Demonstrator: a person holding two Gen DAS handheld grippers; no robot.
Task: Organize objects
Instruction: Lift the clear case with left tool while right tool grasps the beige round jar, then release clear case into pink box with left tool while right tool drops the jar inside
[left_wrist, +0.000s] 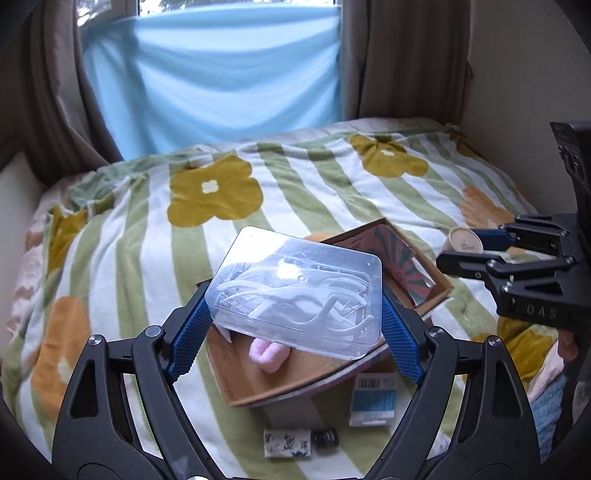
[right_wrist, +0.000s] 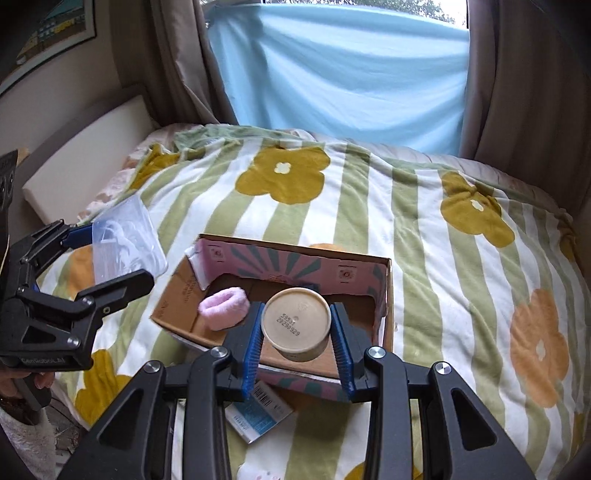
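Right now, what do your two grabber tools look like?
Both look alike. The left tool and right tool are black plastic frames with triangle-shaped cut-outs and round silver bolts at the joints. Each finger ends in a bumpy blue pad. The right tool has raised letters reading DAS on its side. No cables show. A bit of a person's bare hand grips the left one.

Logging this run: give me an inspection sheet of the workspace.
Surface: bed under a flowered striped blanket.
Job's things: open cardboard box with a pink scrunchie inside; clear case; round tub.
Clutter: blue-white packet and small bottle on the blanket beside the box.
Grippers: left tool shut on the case, above the box; right tool shut on the tub, above the box.
Cables: nothing seen.
Surroundings: blue cloth across the window, brown curtains, picture on the wall.
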